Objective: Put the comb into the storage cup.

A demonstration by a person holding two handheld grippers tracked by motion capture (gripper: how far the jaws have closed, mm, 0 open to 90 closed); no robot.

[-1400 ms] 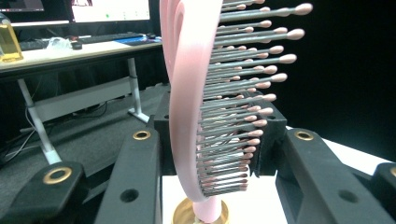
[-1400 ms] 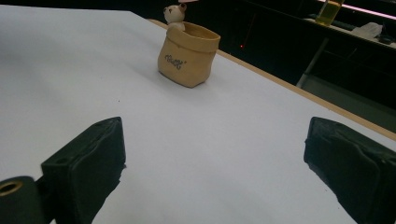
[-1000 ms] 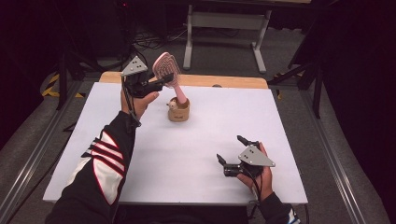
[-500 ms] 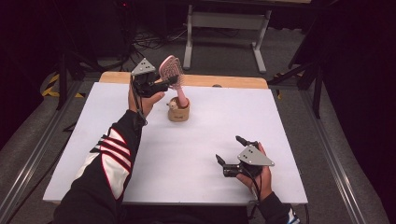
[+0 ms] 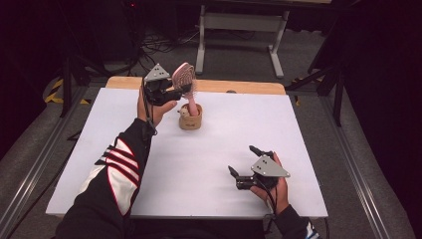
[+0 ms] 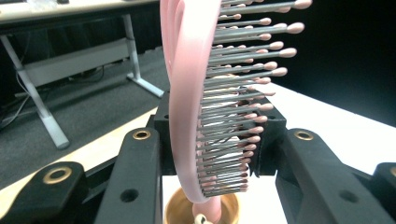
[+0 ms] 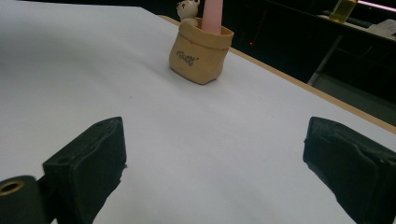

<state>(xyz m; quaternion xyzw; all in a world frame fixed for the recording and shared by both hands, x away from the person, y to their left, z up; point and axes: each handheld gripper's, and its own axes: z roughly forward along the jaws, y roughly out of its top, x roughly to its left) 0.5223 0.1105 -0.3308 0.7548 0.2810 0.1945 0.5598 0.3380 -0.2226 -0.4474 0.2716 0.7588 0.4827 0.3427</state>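
Note:
A pink hairbrush stands nearly upright, its handle down inside a small tan pouch-shaped holder at the far middle of the white table. My left gripper is shut on the brush head. In the left gripper view the two black jaws flank the bristled brush head above the holder's rim. My right gripper rests open near the front right of the table, holding nothing. In the right gripper view the holder and the pink handle stand ahead of its spread fingers.
A tiny bear figure perches on the holder's rim. A wooden strip runs along the table's far edge, and a desk frame stands on the floor behind it. Metal rails flank the table.
My left gripper has shifted a little to the right with the brush, which now stands more upright over the holder. The right gripper has stayed put.

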